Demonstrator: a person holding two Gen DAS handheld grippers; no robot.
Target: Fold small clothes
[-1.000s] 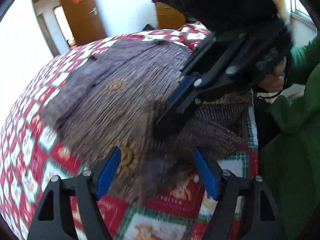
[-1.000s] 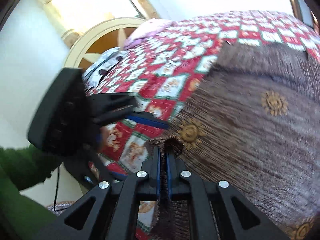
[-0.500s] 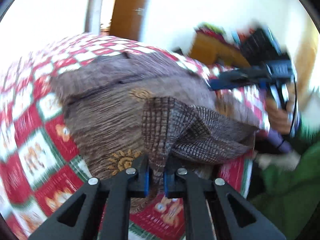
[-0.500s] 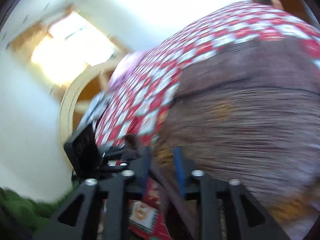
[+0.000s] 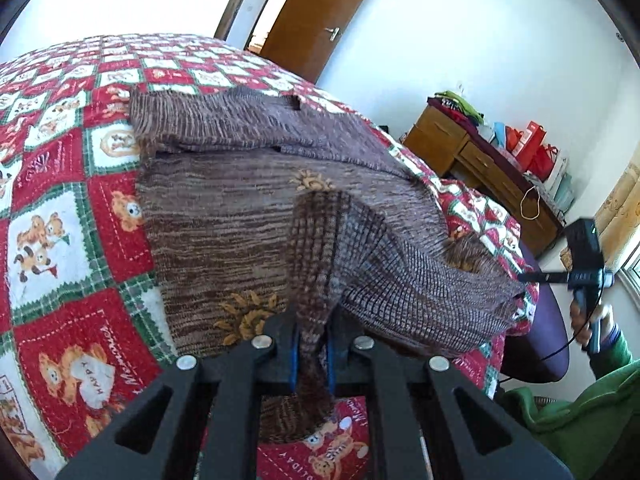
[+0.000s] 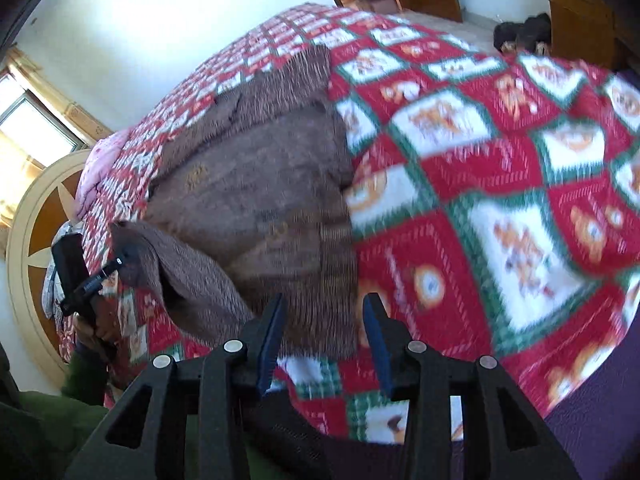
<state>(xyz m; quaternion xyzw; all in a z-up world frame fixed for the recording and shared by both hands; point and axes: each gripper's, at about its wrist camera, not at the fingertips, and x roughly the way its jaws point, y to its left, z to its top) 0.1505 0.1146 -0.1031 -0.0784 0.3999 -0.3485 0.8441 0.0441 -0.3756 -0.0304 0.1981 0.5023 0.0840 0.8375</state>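
A brown knitted garment [image 5: 224,208] with orange sun motifs lies spread on a red, green and white teddy-bear quilt [image 5: 60,240]. My left gripper [image 5: 312,350] is shut on a corner of the garment and holds that flap lifted above the rest. My right gripper [image 6: 324,340] is open and empty, just above the garment's [image 6: 260,200] near hem at the bed's edge. In the right wrist view the left gripper [image 6: 120,260] pinches the raised flap at the left. In the left wrist view the right gripper [image 5: 528,278] shows at the far right, beside the flap's end.
A wooden desk [image 5: 480,172] with bags stands by the wall on the right, and a brown door [image 5: 320,12] is behind the bed. A pink pillow [image 6: 96,168] and a round wooden headboard [image 6: 36,240] are at the bed's far end. A purple chair seat [image 5: 548,340] is beside the bed.
My left gripper shut on the garment's corner and lifted it. My right gripper let go of the garment, opened, and swung away to the near hem.
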